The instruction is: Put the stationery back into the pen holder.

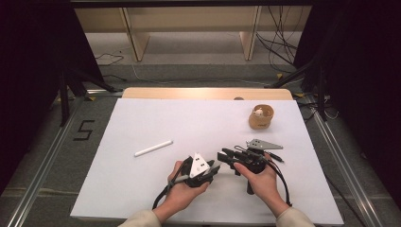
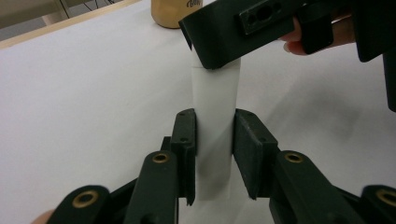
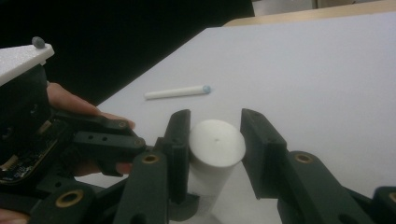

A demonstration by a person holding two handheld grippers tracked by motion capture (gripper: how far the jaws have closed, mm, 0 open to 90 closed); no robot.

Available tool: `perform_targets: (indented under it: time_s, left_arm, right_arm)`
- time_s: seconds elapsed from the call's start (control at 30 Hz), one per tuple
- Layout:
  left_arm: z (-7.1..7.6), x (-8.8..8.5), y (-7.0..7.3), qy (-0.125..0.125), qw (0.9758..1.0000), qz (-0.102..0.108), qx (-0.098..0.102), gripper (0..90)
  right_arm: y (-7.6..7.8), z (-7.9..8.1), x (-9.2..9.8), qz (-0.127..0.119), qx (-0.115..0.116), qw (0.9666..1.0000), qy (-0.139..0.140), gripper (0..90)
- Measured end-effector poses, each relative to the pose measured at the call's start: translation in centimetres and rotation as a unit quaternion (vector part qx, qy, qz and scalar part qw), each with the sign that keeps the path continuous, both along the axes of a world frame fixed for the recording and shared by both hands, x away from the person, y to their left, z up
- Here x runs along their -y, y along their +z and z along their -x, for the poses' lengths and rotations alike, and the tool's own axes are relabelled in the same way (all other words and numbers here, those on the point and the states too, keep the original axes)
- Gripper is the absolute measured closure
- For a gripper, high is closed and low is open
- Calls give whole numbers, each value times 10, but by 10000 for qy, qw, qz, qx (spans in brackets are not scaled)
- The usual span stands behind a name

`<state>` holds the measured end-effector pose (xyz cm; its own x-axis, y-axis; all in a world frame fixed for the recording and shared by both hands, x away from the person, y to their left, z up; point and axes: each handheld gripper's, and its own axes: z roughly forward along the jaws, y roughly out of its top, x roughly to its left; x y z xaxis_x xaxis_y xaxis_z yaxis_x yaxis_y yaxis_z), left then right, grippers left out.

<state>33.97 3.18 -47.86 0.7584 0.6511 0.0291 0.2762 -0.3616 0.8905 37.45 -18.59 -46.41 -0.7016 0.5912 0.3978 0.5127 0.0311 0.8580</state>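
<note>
Left tool [image 2: 215, 140] clamps a white cylinder [image 2: 215, 116]; right tool [image 3: 217, 144] straddles its end, one pad touching, the other apart. Beyond the cylinder, a wooden cup [image 1: 261, 117] holds something small and white

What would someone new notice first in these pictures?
Near the front edge of the white table, the left hand-held gripper clamps a short white cylinder, while the right hand-held gripper straddles its far end, one pad touching. A thin white stick lies to the left, and a round tan cup stands at the back right.
</note>
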Motion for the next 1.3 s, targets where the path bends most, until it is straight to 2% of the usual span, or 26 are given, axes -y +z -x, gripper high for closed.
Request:
perform_targets:
  time_s: [0.27, 0.5, 0.7, 0.83, 1.3]
  left_arm:
    - [-1, -1, 1, -35, 10000, -2, 9, 686]
    - [-1, -1, 1, -24, 10000, -15, -84, 565]
    - [0, -2, 3, 16, 10000, -69, -6, 442]
    - [2, -5, 4, 16, 10000, -60, 32, 397]
    - [4, -24, 6, 49, 9997, -111, -195, 319]
  right_arm:
    - [3, 1, 1, 46, 92, 9999, -52, 651]
    - [6, -1, 5, 65, 181, 9997, -180, 651]
    - [8, -2, 8, 128, 232, 9993, -255, 651]
    - [9, -2, 11, 173, 297, 9989, -330, 651]
    - [11, -5, 17, 311, 426, 9973, -514, 651]
